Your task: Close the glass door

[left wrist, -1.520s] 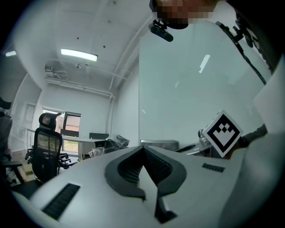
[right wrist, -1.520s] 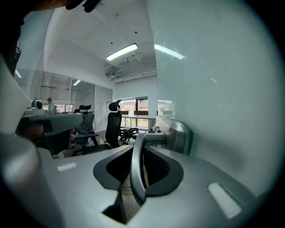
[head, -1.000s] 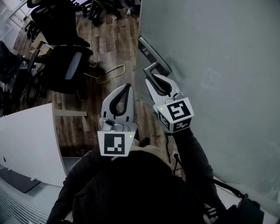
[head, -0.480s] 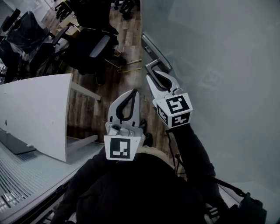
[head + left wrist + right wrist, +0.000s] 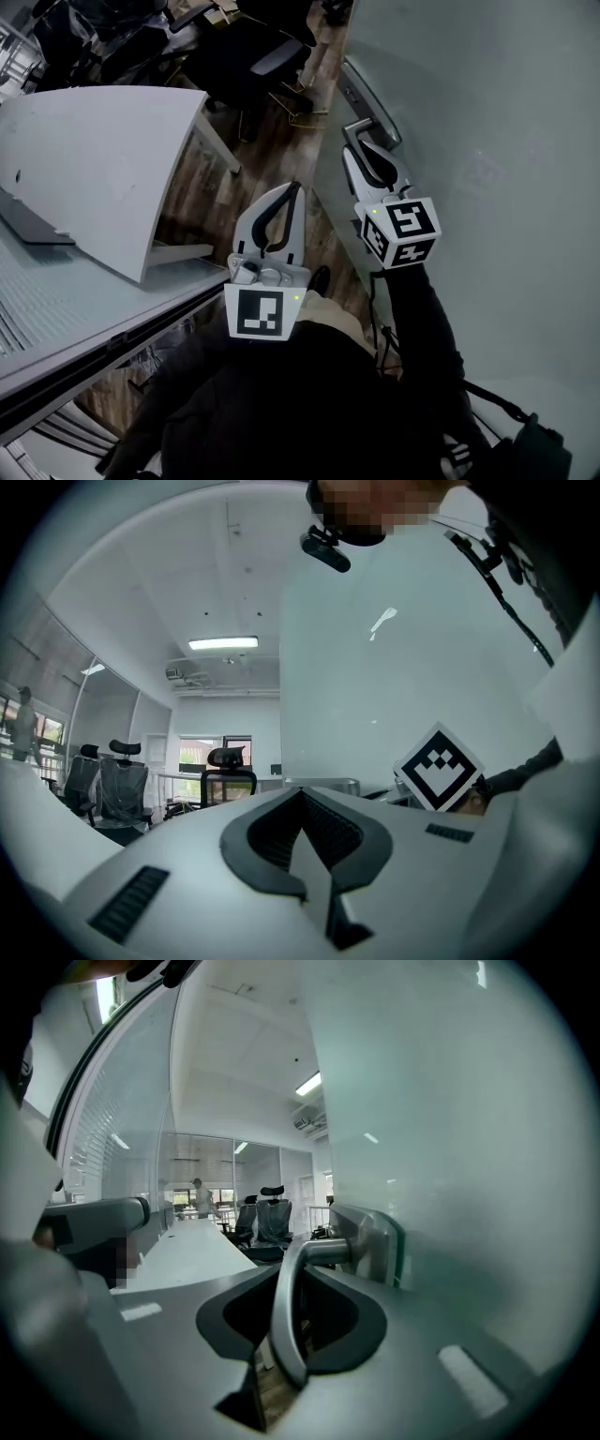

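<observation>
Clearly, the right gripper (image 5: 360, 155) has its fingers closed around the metal lever handle (image 5: 284, 1316) of the glass door (image 5: 487, 112). The lever runs down between them and they appear to pinch it, though the contact itself is partly hidden. That handle sits on its plate (image 5: 373, 1241) near the door's free edge, above the wooden floor (image 5: 234, 178). The left gripper (image 5: 294, 195) hangs beside the right one, apart from the door, its fingers brought together with nothing between them. A white bench (image 5: 94, 150) stands to the left, with office chairs (image 5: 248, 52) past its far edge.
</observation>
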Tool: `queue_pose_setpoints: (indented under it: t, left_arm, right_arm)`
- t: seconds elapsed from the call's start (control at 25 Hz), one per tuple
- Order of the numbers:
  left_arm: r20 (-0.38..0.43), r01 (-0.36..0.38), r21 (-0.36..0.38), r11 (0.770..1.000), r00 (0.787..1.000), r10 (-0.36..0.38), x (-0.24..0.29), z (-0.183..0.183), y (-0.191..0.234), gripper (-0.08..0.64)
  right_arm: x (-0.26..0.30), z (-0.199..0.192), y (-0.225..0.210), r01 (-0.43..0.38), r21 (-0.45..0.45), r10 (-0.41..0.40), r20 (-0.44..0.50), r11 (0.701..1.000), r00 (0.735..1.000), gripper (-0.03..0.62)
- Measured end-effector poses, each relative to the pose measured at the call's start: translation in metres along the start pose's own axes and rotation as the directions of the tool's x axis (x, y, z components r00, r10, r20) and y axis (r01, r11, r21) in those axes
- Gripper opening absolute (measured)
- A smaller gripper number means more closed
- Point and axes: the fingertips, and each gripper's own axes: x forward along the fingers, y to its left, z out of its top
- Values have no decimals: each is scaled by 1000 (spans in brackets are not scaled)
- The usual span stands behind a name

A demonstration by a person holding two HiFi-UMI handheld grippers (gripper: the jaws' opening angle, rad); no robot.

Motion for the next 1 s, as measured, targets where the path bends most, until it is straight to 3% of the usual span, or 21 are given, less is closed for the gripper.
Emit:
queue_pose_setpoints:
  t: [0.64,1.0]
  left_arm:
    - [43,9,-9,1000,999,-9,-103,15,42,-3]
    - [30,-45,13,999,999,44,-150,21,44,-3]
  right_arm:
    - [-14,-11,143,-195,-46,194,-24,980,981,66]
    - [-34,-18,216,-300,-82,298,-35,950,954,66]
